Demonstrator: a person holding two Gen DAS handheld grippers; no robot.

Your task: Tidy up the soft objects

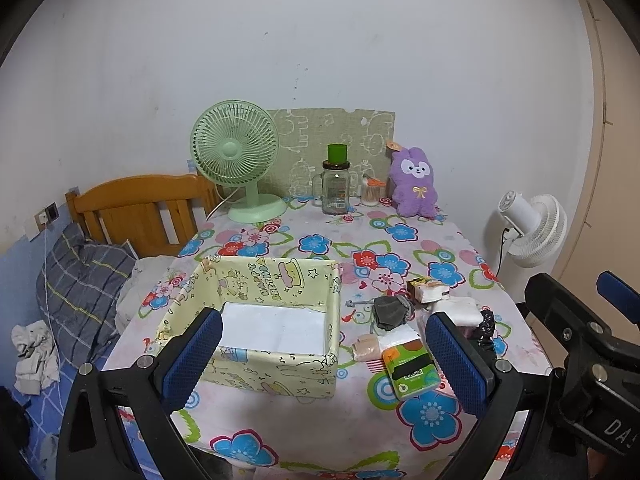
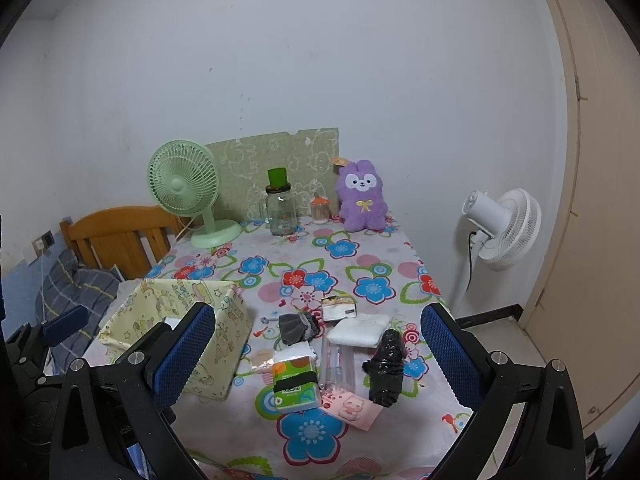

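Note:
A yellow cartoon-print fabric box (image 1: 308,376) (image 2: 218,364) stands open near the table's front left, with a white bottom and nothing in it. To its right lies a heap of small items: a grey sock (image 1: 390,312) (image 2: 296,326), a green tissue pack (image 1: 412,372) (image 2: 296,386), a white folded cloth (image 2: 360,332), a black plastic bundle (image 2: 386,368) and a pink pouch (image 2: 352,410). A purple plush rabbit (image 1: 414,184) (image 2: 362,196) sits at the back. My left gripper (image 1: 324,356) hangs open before the box. My right gripper (image 2: 318,352) is open before the heap.
A green desk fan (image 1: 236,160) (image 2: 186,192), a glass jar with a green lid (image 1: 336,186) (image 2: 282,208) and a small pot (image 2: 320,210) stand at the back. A white floor fan (image 2: 504,228) stands right of the table, a wooden bed (image 1: 140,208) left.

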